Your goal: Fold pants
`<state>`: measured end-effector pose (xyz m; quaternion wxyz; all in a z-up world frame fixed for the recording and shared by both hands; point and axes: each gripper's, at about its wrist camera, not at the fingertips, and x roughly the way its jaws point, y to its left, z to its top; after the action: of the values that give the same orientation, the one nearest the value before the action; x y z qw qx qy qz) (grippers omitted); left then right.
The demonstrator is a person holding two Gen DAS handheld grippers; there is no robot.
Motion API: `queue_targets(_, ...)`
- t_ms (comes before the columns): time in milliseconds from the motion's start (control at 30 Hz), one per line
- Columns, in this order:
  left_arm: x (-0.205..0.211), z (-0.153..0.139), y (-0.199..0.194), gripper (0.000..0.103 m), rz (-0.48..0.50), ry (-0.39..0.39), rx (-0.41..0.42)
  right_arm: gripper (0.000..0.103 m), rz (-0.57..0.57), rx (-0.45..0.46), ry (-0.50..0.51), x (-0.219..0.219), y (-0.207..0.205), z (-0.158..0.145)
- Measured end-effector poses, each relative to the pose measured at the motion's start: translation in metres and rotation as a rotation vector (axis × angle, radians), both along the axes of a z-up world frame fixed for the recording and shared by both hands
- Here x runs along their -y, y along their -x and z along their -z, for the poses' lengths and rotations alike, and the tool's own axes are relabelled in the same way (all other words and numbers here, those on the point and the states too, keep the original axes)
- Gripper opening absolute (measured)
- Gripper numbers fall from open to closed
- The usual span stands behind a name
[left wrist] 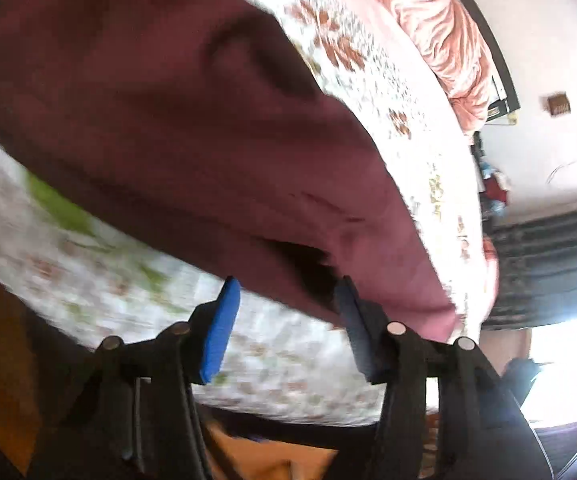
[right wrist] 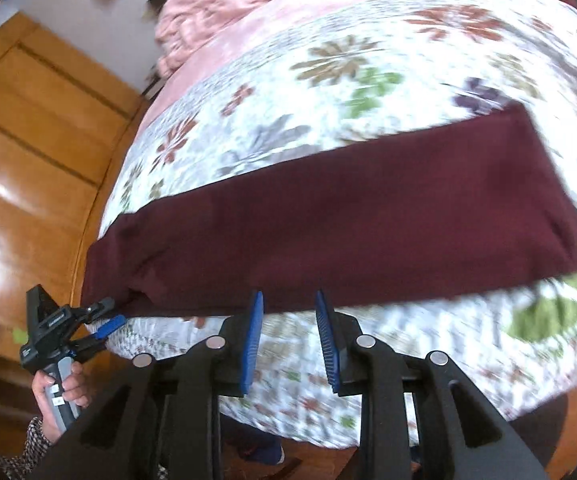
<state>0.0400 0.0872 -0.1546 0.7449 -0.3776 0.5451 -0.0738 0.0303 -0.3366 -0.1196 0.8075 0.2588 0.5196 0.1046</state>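
Floral bedspread (right wrist: 328, 80), one maroon pants (right wrist: 328, 224) (folded lengthwise), two grippers

Dark maroon pants (right wrist: 328, 220) are laid flat across a bed (right wrist: 368, 80) covered with a floral sheet, folded lengthwise into one long, narrow band. The band is stretched from the bed's edge toward its middle. The far end is cut square; the near end is slightly bunched and creased.

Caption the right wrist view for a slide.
Right tool open above the floral bedspread, facing maroon pants folded into a long strip; left tool open at its far end.
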Motion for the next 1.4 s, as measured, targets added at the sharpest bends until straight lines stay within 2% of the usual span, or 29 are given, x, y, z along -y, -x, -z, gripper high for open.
queue_targets(133, 0.009, 0.011, -0.02, 0.049, -0.049, 0.042, -0.009, 0.03, 0.019, 0.009, 0.011, 0.007, 0.015, 0.002)
queue_targets(267, 0.013, 0.017, -0.037, 0.049, -0.076, 0.026, -0.034, 0.03, 0.053, -0.009, -0.015, 0.02, 0.019, 0.014)
queue_targets(300, 0.012, 0.021, -0.041, 0.045, -0.077, 0.029, -0.041, 0.03, 0.067, -0.011, -0.033, 0.023, 0.02, 0.017)
queue_targets(333, 0.01, 0.025, -0.045, 0.026, -0.076, 0.023, -0.05, 0.03, 0.087, -0.015, -0.049, 0.028, 0.022, 0.02)
queue_targets(433, 0.017, 0.031, -0.048, 0.012, -0.054, -0.039, -0.055, 0.031, 0.131, -0.014, -0.047, 0.043, 0.028, 0.021)
queue_targets(500, 0.023, 0.025, -0.042, 0.011, -0.034, -0.111, -0.046, 0.033, 0.154, -0.008, -0.047, 0.05, 0.032, 0.019)
queue_targets(667, 0.035, 0.02, -0.026, 0.01, 0.003, -0.201, -0.009, 0.035, 0.194, 0.006, -0.019, 0.067, 0.037, 0.015)
queue_targets(800, 0.036, 0.015, -0.03, 0.016, 0.03, -0.203, -0.016, 0.043, 0.254, -0.031, -0.032, 0.082, 0.039, 0.023)
queue_targets(867, 0.031, 0.005, -0.02, 0.037, 0.031, -0.199, -0.019, 0.049, 0.297, -0.047, -0.053, 0.095, 0.047, 0.026)
queue_targets(900, 0.028, 0.001, -0.013, 0.047, 0.03, -0.188, -0.015, 0.056, 0.314, -0.054, -0.062, 0.1, 0.049, 0.028)
queue_targets(967, 0.033, -0.011, 0.001, 0.047, 0.036, -0.187, 0.009, 0.057, 0.355, -0.054, -0.103, 0.113, 0.054, 0.032)
queue_targets(1100, 0.062, -0.029, 0.007, 0.047, 0.12, -0.205, 0.081, 0.06, 0.42, -0.064, -0.198, 0.133, 0.053, 0.046)
queue_targets(1233, 0.101, -0.036, -0.006, 0.049, 0.223, -0.309, 0.163, 0.059, 0.462, -0.083, -0.242, 0.145, 0.041, 0.061)
queue_targets(1400, 0.14, -0.013, -0.03, 0.05, 0.318, -0.477, 0.164, 0.059, 0.478, -0.085, -0.195, 0.146, 0.021, 0.069)
